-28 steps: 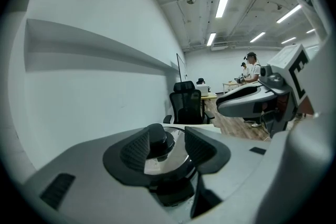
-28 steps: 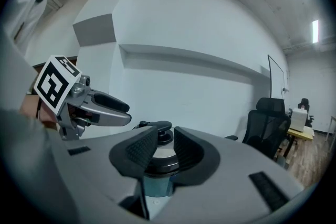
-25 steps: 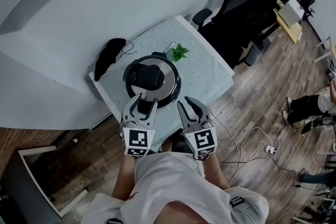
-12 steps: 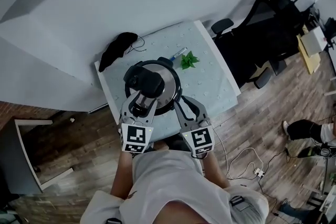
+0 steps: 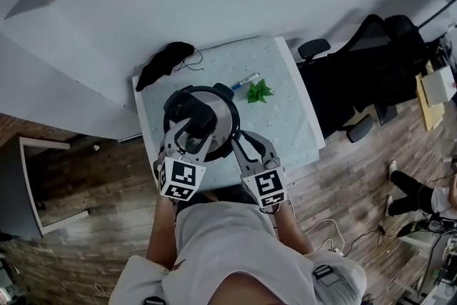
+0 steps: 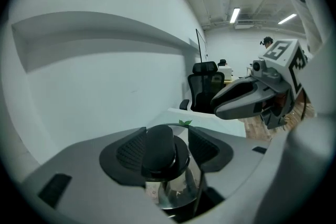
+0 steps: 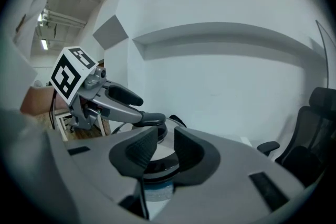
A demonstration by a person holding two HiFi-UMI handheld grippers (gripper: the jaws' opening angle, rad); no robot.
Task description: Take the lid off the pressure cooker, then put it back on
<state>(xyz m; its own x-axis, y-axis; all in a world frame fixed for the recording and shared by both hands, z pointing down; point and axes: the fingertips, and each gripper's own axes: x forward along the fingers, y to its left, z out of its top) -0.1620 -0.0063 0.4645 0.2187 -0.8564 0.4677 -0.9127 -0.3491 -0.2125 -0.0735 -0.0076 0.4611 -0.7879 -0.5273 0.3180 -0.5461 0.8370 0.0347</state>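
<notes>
The pressure cooker [image 5: 218, 113] stands on the table [image 5: 285, 118] with its steel lid [image 6: 176, 192] on. The lid's black knob [image 6: 160, 148] rises between the pads of my left gripper [image 5: 194, 132]. Its jaws are opening, with a little gap on each side of the knob. My right gripper [image 5: 241, 140] hovers at the cooker's near right rim. In the right gripper view it [image 7: 164, 147] stands open a narrow way with nothing between the pads; the lid [image 7: 157, 159] shows beyond the gap. The left gripper's finger [image 7: 126, 98] reaches to the knob [image 7: 149, 119] there.
A green leafy sprig [image 5: 260, 91], a pen [image 5: 245, 79] and a black cloth [image 5: 166, 60] lie on the table behind the cooker. Black office chairs [image 5: 357, 82] stand to the right, a white wall runs behind, and the near table edge is by my body.
Both grippers have moved forward from the near table edge onto the cooker. The left jaws have spread and now straddle the lid's knob.
</notes>
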